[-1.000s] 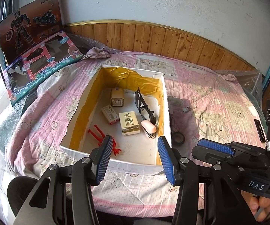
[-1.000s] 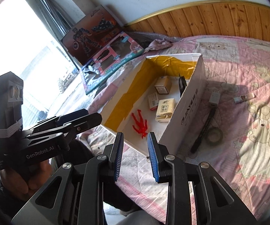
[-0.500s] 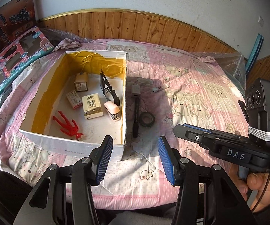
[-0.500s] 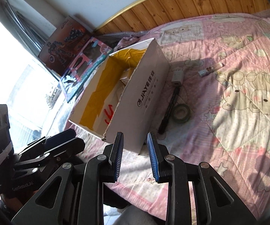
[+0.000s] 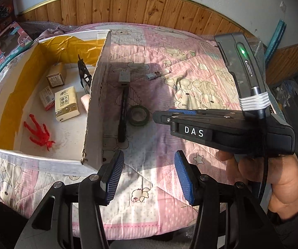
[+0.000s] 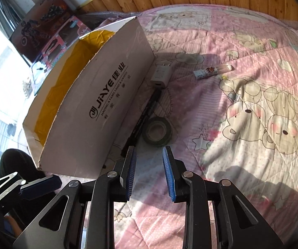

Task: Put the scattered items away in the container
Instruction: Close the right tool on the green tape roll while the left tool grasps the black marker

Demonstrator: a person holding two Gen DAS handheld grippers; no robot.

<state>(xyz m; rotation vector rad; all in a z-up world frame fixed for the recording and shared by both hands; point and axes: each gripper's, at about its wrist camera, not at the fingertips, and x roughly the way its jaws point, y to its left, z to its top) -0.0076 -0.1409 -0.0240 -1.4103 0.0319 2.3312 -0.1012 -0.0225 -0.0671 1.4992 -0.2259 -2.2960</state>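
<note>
An open cardboard box [image 5: 96, 95] [image 6: 99, 103] with yellow lining sits on a pink quilt. Inside lie a red figure [image 5: 38, 132], a tissue pack [image 5: 66, 103], small cartons [image 5: 54, 78] and dark glasses [image 5: 83, 74]. To the right of the box on the quilt are a black pen [image 5: 123, 112] [image 6: 144, 116], a tape roll [image 5: 138, 116] [image 6: 156, 131], a white charger [image 5: 124, 76] [image 6: 161, 73] and a small tube [image 5: 157, 74] [image 6: 211, 70]. My left gripper [image 5: 148, 174] is open and empty near the bed's front edge. My right gripper [image 6: 149, 172] is open and empty, just short of the tape roll.
Toy boxes [image 6: 45, 27] [image 5: 1, 51] lean against the wall at the far left. Wood panelling [image 5: 149, 8] runs behind the bed. A hand [image 5: 273, 174] holds the right gripper body [image 5: 221, 128] above the quilt's right side.
Both grippers have swung right and moved closer to the loose items beside the box. The right gripper now points at the tape roll and pen; both stay open.
</note>
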